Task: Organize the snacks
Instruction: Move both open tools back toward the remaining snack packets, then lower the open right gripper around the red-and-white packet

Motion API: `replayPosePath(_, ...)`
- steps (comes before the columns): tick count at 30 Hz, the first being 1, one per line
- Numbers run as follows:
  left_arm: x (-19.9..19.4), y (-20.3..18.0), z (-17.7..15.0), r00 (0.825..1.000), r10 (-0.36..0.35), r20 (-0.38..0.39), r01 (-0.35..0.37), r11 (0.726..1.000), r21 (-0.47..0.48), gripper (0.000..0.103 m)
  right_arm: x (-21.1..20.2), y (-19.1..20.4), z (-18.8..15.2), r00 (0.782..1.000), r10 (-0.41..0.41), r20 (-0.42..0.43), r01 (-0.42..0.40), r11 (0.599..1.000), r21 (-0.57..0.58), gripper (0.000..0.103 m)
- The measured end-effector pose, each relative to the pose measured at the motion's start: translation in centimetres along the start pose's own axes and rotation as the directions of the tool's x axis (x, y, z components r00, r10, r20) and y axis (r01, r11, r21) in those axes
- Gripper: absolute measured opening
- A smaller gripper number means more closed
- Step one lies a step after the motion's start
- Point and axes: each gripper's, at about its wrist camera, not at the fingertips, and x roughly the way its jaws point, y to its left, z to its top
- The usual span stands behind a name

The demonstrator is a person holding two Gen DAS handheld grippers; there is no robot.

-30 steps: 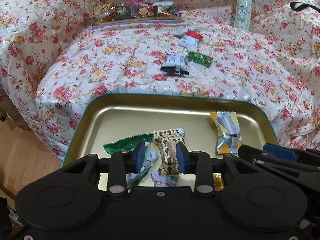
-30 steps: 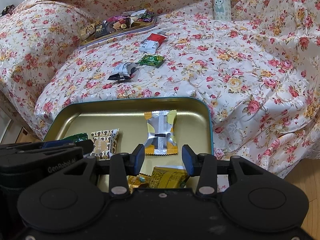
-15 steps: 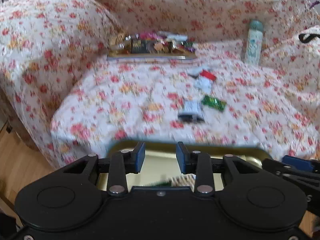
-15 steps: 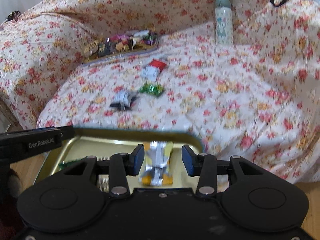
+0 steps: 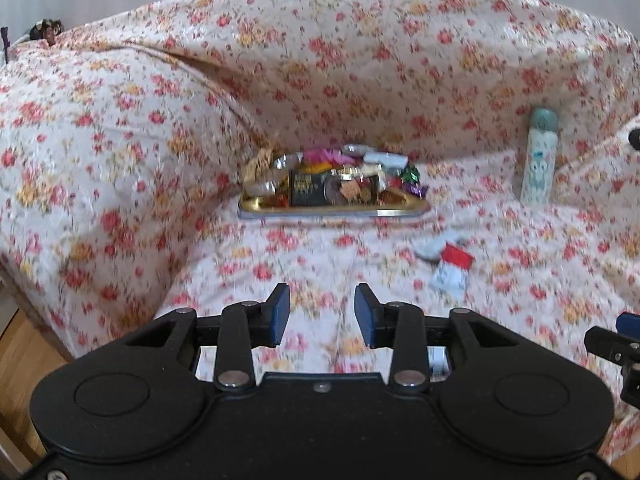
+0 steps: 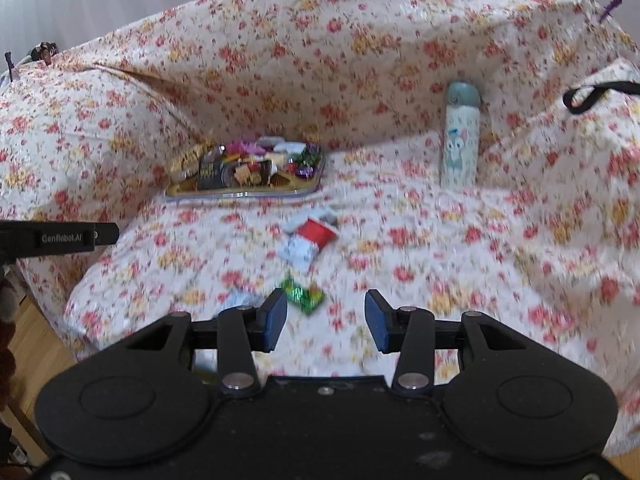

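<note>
Through my left wrist camera, my left claw [image 5: 319, 317] stands parted and holds nothing, raised over the flowered sofa cover [image 5: 320, 264], which I judge leaves it free for whichever snack I go for next. Ahead, a gold tray [image 5: 334, 209] heaped with wrapped snacks sits against the sofa back — out of the way, where sorted things can pile up without sliding. A red-and-white packet [image 5: 451, 269] lies loose on the seat to the right, apart from the tray, and a pale bottle [image 5: 539, 158] leans upright in the corner. Through my right wrist camera, my right claw [image 6: 326, 320] is likewise parted and bare, and a green foil packet [image 6: 303, 296] lies on the cover just beyond its left finger — the nearest stray, so likely my next pick. The red-and-white packet [image 6: 307, 242] lies farther on, between the green one and the tray [image 6: 244, 192]. Both views are blurred, so the labels are unreadable.
</note>
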Motion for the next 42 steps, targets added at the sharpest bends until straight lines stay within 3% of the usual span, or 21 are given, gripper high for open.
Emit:
replayPosePath(13, 3.0, -2.2, 3.1, 0.993, 0.014, 0.114, -0.028, 0.993, 0.119, 0.046, 4.1, -0.8, 3.0, 0.999, -0.022, 0.047, 0.021, 1.0, 0.014, 0.049)
replayPosePath(28, 11.6, -3.8, 3.5, 0.998, -0.04, 0.044, 0.033, 0.989, 0.147, 0.047, 11.7, -1.4, 3.1, 0.999, -0.019, -0.026, 0.02, 0.999, 0.033, 0.052)
replayPosePath(36, 17.2, -3.9, 2.0, 0.996, -0.086, 0.004, 0.084, 0.982, 0.167, 0.046, 16.0, -1.2, 2.7, 0.999, -0.006, -0.054, 0.009, 0.998, 0.062, 0.052)
replayPosePath(42, 19.4, -3.3, 1.0, 0.992, -0.125, -0.009, 0.125, 0.984, 0.126, 0.046, 17.6, -0.9, 3.0, 0.998, 0.019, -0.052, -0.014, 0.996, 0.091, 0.057)
